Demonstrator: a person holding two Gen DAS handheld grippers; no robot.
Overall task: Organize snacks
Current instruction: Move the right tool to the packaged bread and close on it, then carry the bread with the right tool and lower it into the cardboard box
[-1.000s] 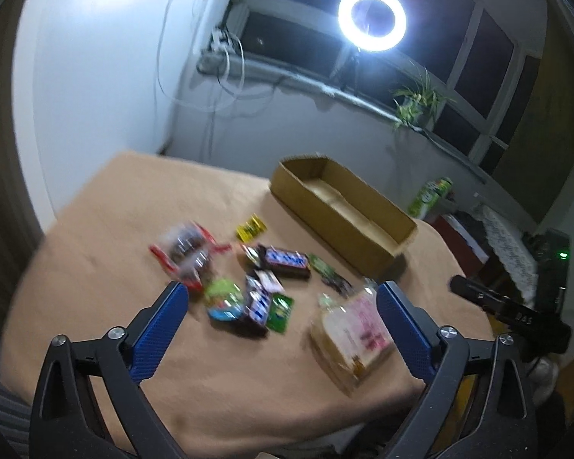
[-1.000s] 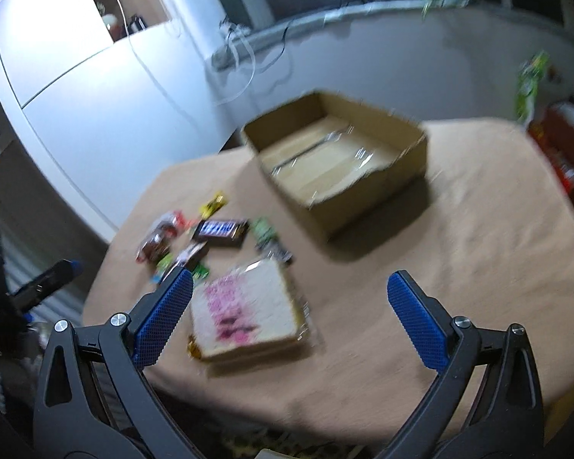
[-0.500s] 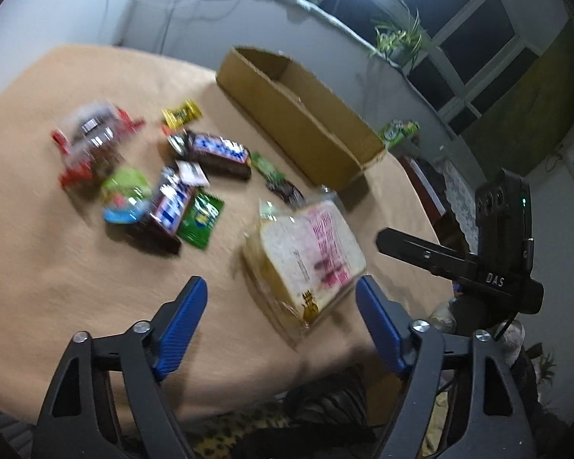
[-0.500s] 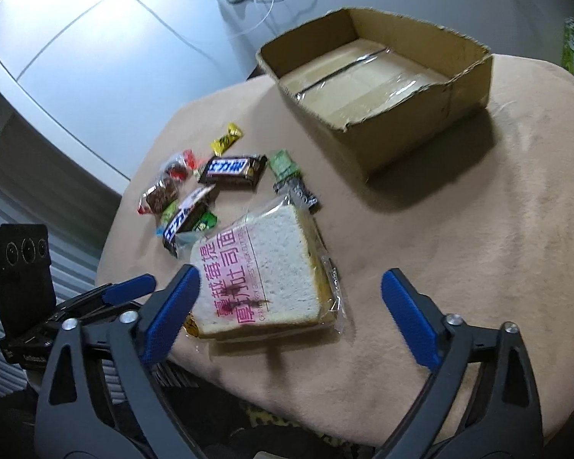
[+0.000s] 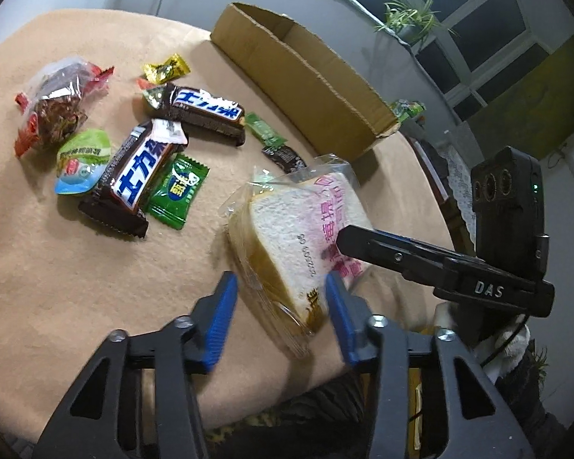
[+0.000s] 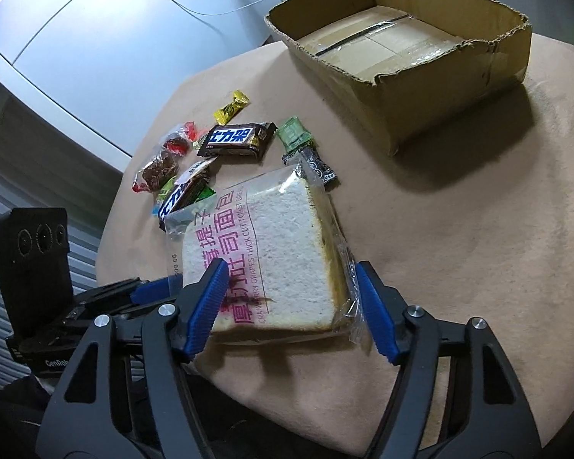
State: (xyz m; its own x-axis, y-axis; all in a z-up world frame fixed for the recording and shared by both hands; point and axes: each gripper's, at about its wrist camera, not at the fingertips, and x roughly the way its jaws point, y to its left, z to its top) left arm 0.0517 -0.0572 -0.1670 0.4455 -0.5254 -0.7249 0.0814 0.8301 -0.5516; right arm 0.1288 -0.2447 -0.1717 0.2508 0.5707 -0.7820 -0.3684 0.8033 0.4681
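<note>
A bagged slice of toast bread lies near the table's front edge. My left gripper is open, its blue jaws on either side of the bag's near corner. My right gripper is open, its jaws straddling the bag's near edge from the other side. Two brown chocolate bars, a green candy, a red-wrapped snack, a jelly cup and a yellow candy lie to the left. An open, empty cardboard box stands behind.
The tan tablecloth covers a round table whose edge lies just below both grippers. A green and a black sachet lie between the bread and the box. A white wall and cables stand behind the table.
Both grippers have moved down and in toward the bread bag, and their jaws have narrowed around it. The snacks and box have not moved.
</note>
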